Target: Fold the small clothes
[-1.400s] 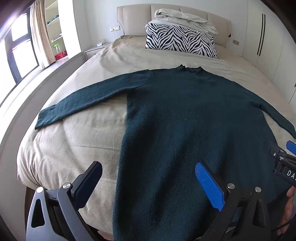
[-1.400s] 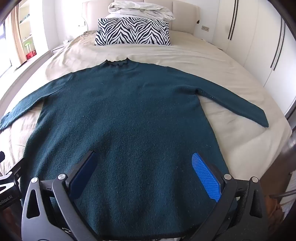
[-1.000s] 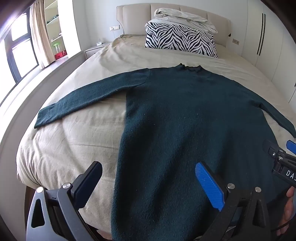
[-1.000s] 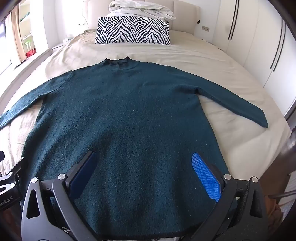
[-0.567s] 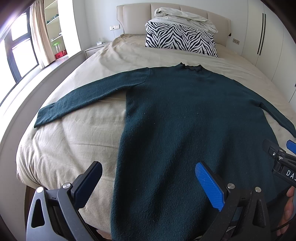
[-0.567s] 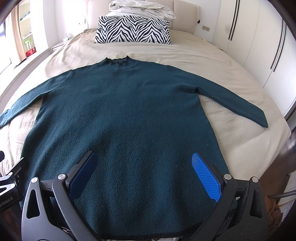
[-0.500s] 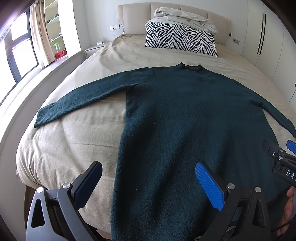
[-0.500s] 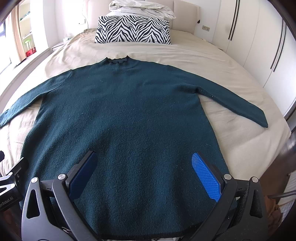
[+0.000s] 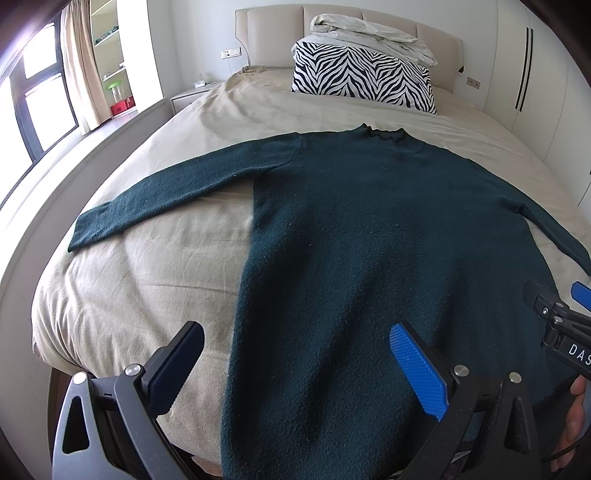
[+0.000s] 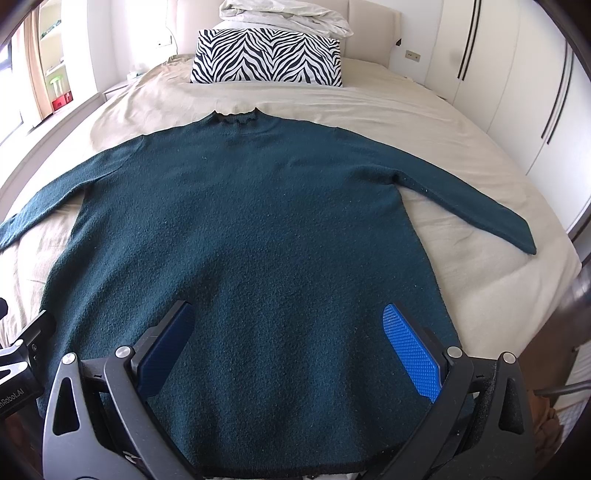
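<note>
2 tongs, left (image 9: 295, 369) and right (image 10: 288, 350), gape wide and empty over the sweater (image 10: 251, 229), spread flat at the bed's (image 10: 461, 280) foot edge. Pinch both hem corners evenly before folding.

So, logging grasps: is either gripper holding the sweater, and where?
Nothing is held: left gripper and right gripper are both open above the sweater.

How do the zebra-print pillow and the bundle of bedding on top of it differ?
The zebra-print pillow has a bold black-and-white stripe pattern; the bedding bundle is plain off-white. The pillow keeps a tidy rectangular shape, while the bundle is crumpled and loosely folded. The pillow rests on the bed; the bundle lies on the pillow, against the headboard. Both sit at the head end, beyond the sweater.
</note>
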{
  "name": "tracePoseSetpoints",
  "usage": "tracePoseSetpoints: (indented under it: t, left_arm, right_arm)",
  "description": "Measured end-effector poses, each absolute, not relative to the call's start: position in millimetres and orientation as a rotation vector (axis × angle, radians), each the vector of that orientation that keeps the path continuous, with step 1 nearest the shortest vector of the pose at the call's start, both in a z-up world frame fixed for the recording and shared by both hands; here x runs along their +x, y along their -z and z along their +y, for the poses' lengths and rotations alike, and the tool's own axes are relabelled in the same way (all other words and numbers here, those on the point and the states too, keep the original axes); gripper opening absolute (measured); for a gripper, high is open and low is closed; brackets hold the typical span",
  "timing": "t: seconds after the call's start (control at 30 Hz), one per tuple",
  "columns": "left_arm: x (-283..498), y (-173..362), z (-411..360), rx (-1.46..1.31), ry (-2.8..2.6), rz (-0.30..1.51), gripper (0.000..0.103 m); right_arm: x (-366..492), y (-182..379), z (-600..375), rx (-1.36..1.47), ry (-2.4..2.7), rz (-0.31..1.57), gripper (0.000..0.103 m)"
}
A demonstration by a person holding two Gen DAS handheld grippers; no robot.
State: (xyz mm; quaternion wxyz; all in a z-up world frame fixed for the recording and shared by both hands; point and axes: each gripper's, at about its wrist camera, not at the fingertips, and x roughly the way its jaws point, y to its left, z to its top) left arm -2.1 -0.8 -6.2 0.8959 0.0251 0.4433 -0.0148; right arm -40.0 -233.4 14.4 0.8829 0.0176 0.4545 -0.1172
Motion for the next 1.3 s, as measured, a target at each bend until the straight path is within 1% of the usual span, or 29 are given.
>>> tracePoseSetpoints:
  t: [0.37,0.7,1.3]
  left_arm:
    - [-2,6,-1,0.052,0.031,0.921,0.103]
    - [-8,16,3,0.050,0.033,0.922,0.103]
    - [-6,15,2,0.049,0.033,0.925,0.103]
  right_arm:
    - [-39,-15,-231,0.033,0.244,0.950,0.103]
    - [-38,-13,-229,0.030,0.244,0.957,0.103]
    - [-39,-9,-229,0.030,0.243,0.965,0.103]
